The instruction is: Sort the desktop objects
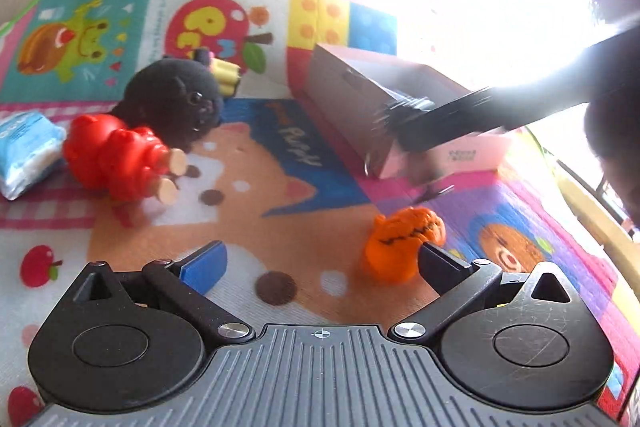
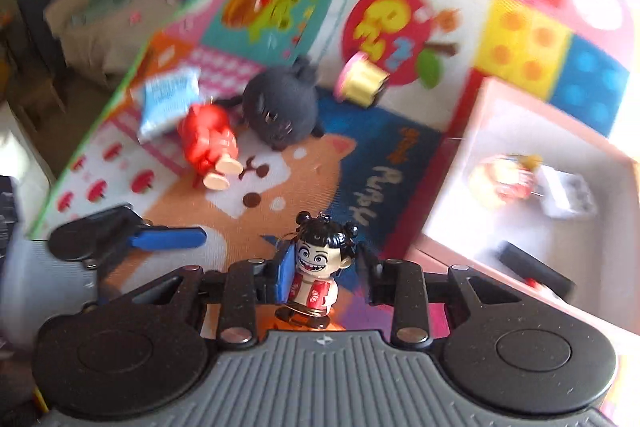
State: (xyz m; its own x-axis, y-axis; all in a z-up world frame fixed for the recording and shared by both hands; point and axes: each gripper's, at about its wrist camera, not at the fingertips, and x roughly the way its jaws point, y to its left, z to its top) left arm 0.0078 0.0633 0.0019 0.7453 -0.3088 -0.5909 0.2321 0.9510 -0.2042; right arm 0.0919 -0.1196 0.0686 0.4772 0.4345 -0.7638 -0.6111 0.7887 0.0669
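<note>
Each tool is black with a ribbed grey centre plate marked by a small crosshair, flanked by two round black housings with triangular cut-outs. Silver screws pin the black linkage bars. The left tool [image 1: 322, 261] and the right tool [image 2: 324, 267] each carry a blue pad [image 1: 204, 263] on one finger.

A home play corner, strewn with toys.

A bright cartoon play mat [image 2: 400, 167] covers the surface, with a black plush toy [image 2: 280, 111], a red figurine [image 2: 208, 139] and a pink box [image 2: 520, 131] on it; at far left, blurred soft furnishings with more toys.
</note>
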